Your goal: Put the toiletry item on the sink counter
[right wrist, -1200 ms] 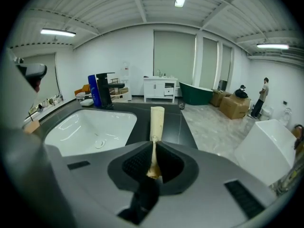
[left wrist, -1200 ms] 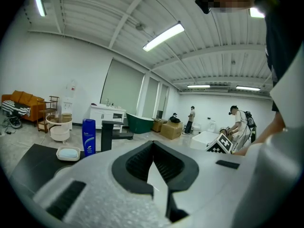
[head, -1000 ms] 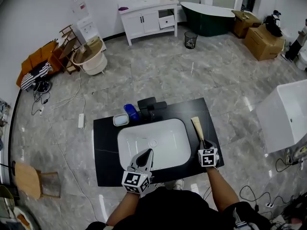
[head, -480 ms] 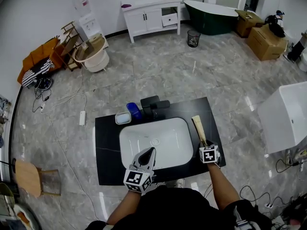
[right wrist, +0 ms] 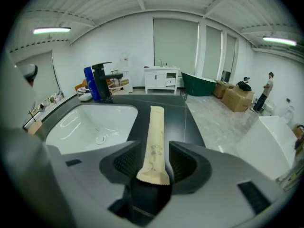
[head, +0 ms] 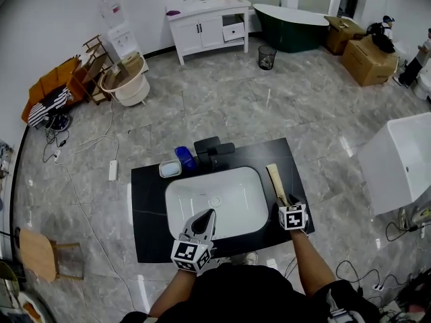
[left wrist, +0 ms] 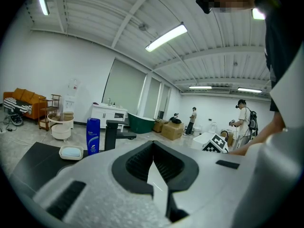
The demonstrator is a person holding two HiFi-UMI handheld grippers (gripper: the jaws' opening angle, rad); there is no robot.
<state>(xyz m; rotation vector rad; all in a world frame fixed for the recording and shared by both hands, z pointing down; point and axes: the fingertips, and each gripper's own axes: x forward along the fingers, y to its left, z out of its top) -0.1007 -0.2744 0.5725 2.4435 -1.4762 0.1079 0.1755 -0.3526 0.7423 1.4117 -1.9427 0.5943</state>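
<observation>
Lying flat on the black table (right wrist: pixel 183 110) beside the sink (right wrist: pixel 85 122), paper toothbrush packet (right wrist: pixel 156 137), right tongs (right wrist: pixel 153 164) just opened wide around it, left tongs (left wrist: pixel 153 167) closed together, empty

Premises: a large indoor hall set up as a bathroom mock-up or showroom, not a lived-in home. A black table (head: pixel 145 200) with a white basin (head: pixel 215 200) stands alone in the middle of a grey tiled floor (head: pixel 222 106), with no wall behind it. Along the far wall are a white vanity cabinet (head: pixel 202 29) and a dark green bathtub (head: pixel 293 22); a second white tub (head: pixel 397 160) sits at the right. Cardboard boxes (head: pixel 367 59), loose cables (head: pixel 87 140), an orange sofa (head: pixel 50 86) and a water dispenser (head: pixel 121 36) line the edges. Strip lights (left wrist: pixel 166 37) hang from a ribbed ceiling, and people (left wrist: pixel 243 120) stand in the background.
</observation>
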